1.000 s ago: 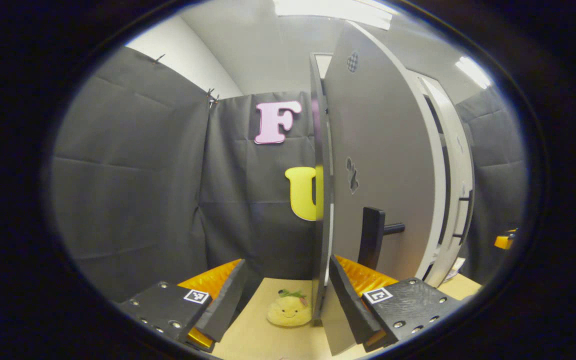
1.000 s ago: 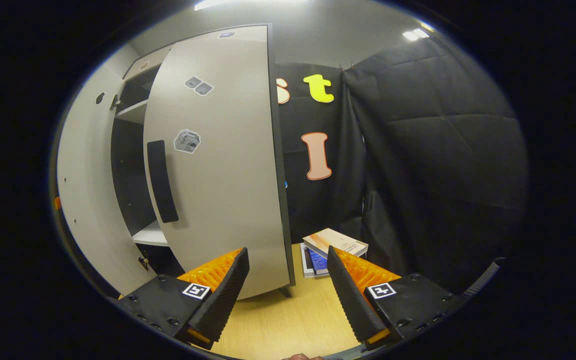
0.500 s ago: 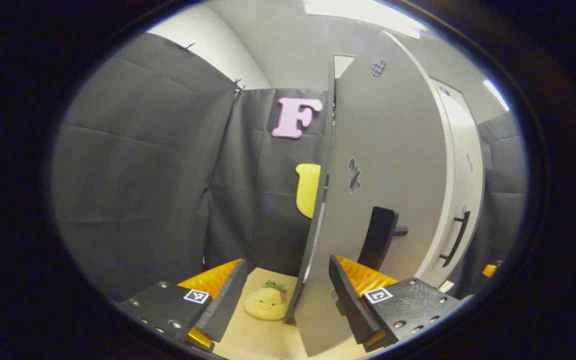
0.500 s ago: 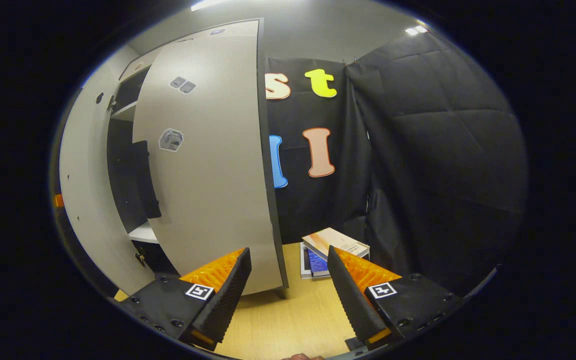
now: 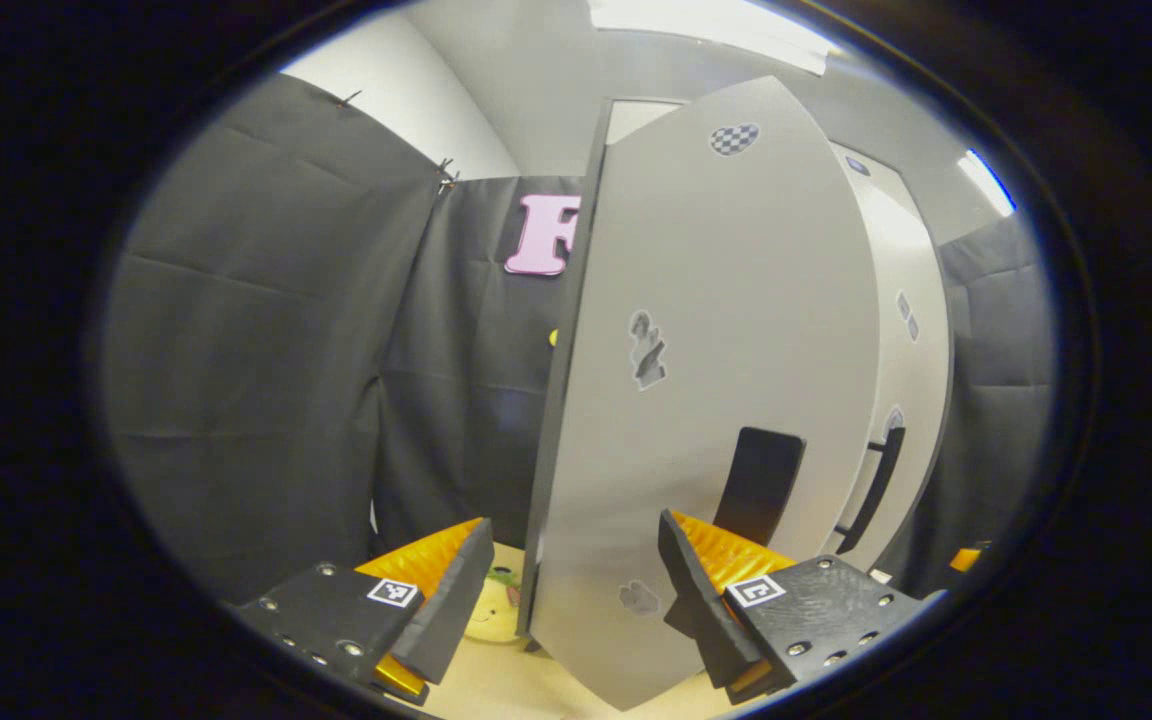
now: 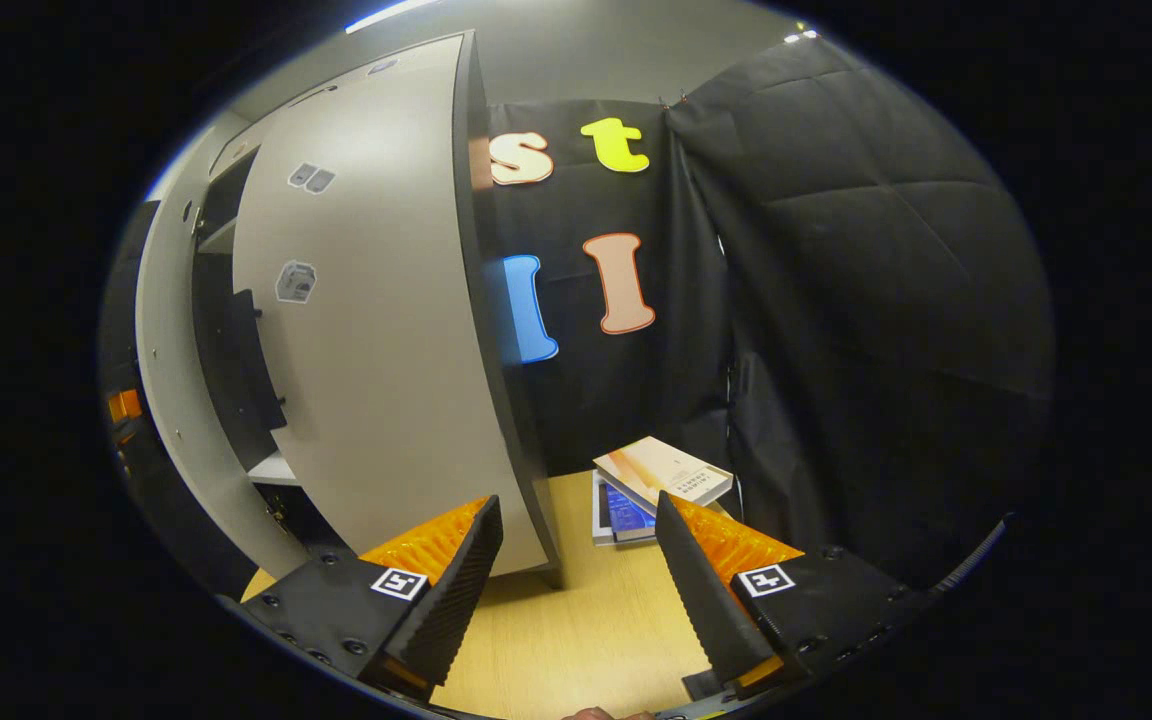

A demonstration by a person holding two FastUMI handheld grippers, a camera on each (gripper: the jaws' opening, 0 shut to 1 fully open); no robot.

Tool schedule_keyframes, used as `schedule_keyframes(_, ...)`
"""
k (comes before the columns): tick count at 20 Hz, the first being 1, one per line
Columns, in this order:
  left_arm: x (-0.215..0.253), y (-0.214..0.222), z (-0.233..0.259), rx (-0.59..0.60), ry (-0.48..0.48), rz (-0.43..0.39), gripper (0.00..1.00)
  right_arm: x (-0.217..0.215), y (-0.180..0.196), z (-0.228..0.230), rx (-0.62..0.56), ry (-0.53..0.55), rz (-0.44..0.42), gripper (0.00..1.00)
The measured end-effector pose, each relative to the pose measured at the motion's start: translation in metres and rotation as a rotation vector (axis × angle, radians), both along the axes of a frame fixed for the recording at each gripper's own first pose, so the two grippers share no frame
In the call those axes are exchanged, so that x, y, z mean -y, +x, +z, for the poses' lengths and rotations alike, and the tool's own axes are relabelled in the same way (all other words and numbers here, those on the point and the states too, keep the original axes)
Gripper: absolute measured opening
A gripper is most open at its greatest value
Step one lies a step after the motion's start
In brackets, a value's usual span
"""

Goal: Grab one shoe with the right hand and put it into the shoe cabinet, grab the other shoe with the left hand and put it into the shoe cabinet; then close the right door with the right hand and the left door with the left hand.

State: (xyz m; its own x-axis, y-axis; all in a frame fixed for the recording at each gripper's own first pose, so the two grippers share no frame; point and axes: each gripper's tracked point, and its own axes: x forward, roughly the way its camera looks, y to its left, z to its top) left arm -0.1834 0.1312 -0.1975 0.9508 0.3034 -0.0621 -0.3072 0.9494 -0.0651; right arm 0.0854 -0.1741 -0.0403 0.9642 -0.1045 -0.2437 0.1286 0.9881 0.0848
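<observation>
On the far left a plush toy (image 5: 491, 610) lay on the desk (image 5: 496, 685) behind the left door (image 5: 716, 400), which stood partly swung, its handle (image 5: 758, 485) just beyond the left gripper (image 5: 576, 600), seemingly placed to push it shut. Its jaws were spread wide, gripping nothing. The right door (image 6: 376, 350) hung ajar, leaving a dark gap; no shoes were visible there. The right gripper (image 6: 576, 600) hovered released over the desk, books (image 6: 651, 480) ahead.

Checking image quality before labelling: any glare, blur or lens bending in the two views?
Left gripper view: ceiling light blown out, left door bowed by fisheye, sharp. Right gripper view: right door bowed likewise, its edge slightly smeared; books sharp.
</observation>
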Motion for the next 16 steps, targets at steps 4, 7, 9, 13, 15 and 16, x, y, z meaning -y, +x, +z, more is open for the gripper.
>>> schedule_keyframes(4, 0.027, 0.03, -0.001, -0.016, 0.04, -0.014, 0.94, 0.004, -0.008, -0.004, 0.0, 0.029, 0.007, 0.97)
schedule_keyframes(7, 0.037, 0.036, 0.001, -0.024, 0.076, -0.014, 0.94, 0.0, -0.014, -0.007, -0.008, 0.049, 0.018, 0.97)
schedule_keyframes(9, 0.038, 0.033, 0.001, -0.028, 0.082, -0.019, 0.94, -0.005, -0.016, -0.012, -0.016, 0.059, 0.03, 0.96)
schedule_keyframes(13, 0.045, 0.013, 0.034, 0.082, 0.058, -0.055, 0.94, -0.018, -0.015, -0.001, 0.01, 0.062, 0.063, 0.92)
schedule_keyframes(15, 0.051, -0.002, 0.042, 0.096, 0.077, -0.074, 0.95, -0.027, -0.013, 0.01, 0.035, 0.066, 0.088, 0.96)
schedule_keyframes(16, 0.052, -0.006, 0.041, 0.091, 0.083, -0.08, 0.94, -0.035, -0.011, 0.016, 0.047, 0.07, 0.109, 0.92)
